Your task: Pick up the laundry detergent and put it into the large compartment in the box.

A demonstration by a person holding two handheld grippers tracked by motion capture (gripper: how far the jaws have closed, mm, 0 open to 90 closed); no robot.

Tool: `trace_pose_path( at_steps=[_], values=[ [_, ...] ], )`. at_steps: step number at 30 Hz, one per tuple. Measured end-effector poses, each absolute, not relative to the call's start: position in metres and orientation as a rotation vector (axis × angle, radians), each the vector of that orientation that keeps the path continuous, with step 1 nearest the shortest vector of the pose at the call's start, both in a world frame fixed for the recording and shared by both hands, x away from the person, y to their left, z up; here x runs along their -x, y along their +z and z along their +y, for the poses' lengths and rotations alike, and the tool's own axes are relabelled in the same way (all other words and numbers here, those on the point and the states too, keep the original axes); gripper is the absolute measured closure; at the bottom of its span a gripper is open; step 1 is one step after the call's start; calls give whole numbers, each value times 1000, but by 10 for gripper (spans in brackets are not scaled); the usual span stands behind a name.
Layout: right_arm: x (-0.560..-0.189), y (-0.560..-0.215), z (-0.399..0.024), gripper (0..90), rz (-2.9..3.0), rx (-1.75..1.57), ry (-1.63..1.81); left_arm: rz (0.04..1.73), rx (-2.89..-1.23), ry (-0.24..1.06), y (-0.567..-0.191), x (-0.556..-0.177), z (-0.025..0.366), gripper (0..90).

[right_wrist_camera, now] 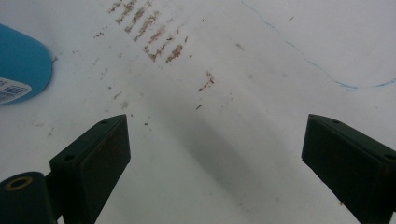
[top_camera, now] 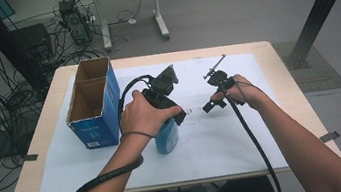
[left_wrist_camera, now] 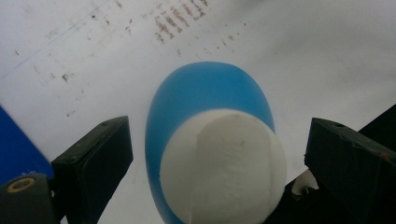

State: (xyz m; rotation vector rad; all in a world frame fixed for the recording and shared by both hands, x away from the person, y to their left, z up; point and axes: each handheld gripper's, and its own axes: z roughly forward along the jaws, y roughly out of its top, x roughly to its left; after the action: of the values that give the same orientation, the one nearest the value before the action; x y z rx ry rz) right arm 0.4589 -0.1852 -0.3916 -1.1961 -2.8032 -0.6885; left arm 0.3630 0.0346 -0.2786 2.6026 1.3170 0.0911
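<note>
A blue bottle (top_camera: 167, 138) with a white cap (left_wrist_camera: 224, 168) stands upright on the white paper (top_camera: 215, 140) near the middle of the table. My left gripper (left_wrist_camera: 218, 149) hangs straight above it, open, one jaw on each side of the cap with a small gap on both sides. In the high view the left gripper (top_camera: 174, 115) sits on top of the bottle under the person's hand. My right gripper (right_wrist_camera: 215, 154) is open over bare, stained paper with nothing between its jaws; the bottle (right_wrist_camera: 21, 70) lies at its far left. In the high view the right gripper (top_camera: 210, 104) is just right of the bottle.
An open blue cardboard box (top_camera: 94, 104) with two compartments stands left of the bottle, close to the left hand. Brown smudges (right_wrist_camera: 149, 35) and a blue pen line (right_wrist_camera: 303, 60) mark the paper. The wooden table edge (top_camera: 38, 140) borders the sheet.
</note>
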Motion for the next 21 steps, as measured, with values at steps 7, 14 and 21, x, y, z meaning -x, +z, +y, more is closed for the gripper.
trace_pose_path(
  at_steps=[7, 14, 21],
  values=[
    [-459, -392, -184, 75, -2801, 1193, -685, 1317, -2600, 88, -278, -363, 35, 81],
    [-458, -392, -183, 75, -2802, 1189, -683, 1319, -2597, 90, -278, -362, 35, 81],
    [-459, -391, -185, 75, -2808, 1183, -690, 1315, -2602, 93, -276, -362, 33, 81]
  ],
)
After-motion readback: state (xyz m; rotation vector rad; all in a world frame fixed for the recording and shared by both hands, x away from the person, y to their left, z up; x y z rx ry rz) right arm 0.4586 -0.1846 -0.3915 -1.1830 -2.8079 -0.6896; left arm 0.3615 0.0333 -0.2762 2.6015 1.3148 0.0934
